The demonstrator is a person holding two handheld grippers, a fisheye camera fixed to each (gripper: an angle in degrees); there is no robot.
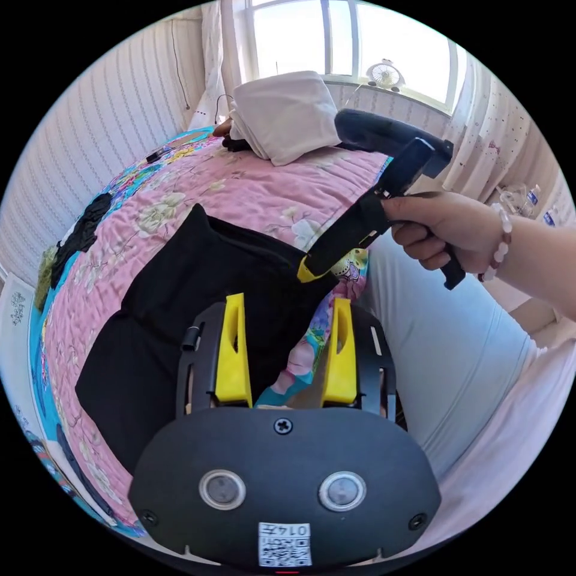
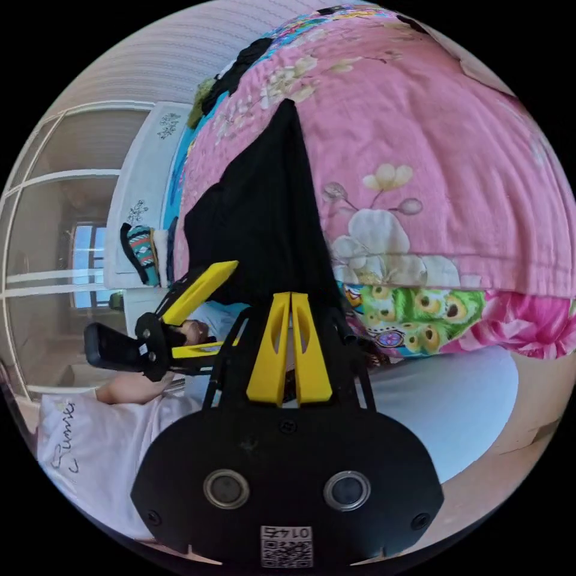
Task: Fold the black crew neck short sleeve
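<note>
One black short-sleeve shirt [image 1: 198, 300] lies spread on the pink floral quilt [image 1: 252, 186] near the bed's edge; the right gripper [image 2: 291, 300], jaws pressed together, pinches the shirt's near edge. Over that same edge the left gripper [image 1: 287, 312] hovers with jaws apart, holding nothing; a folded white cloth [image 1: 285, 114] sits by the window.

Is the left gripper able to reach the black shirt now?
Probably yes. The left gripper hangs open just above the black shirt near the quilt edge, with nothing between them.
</note>
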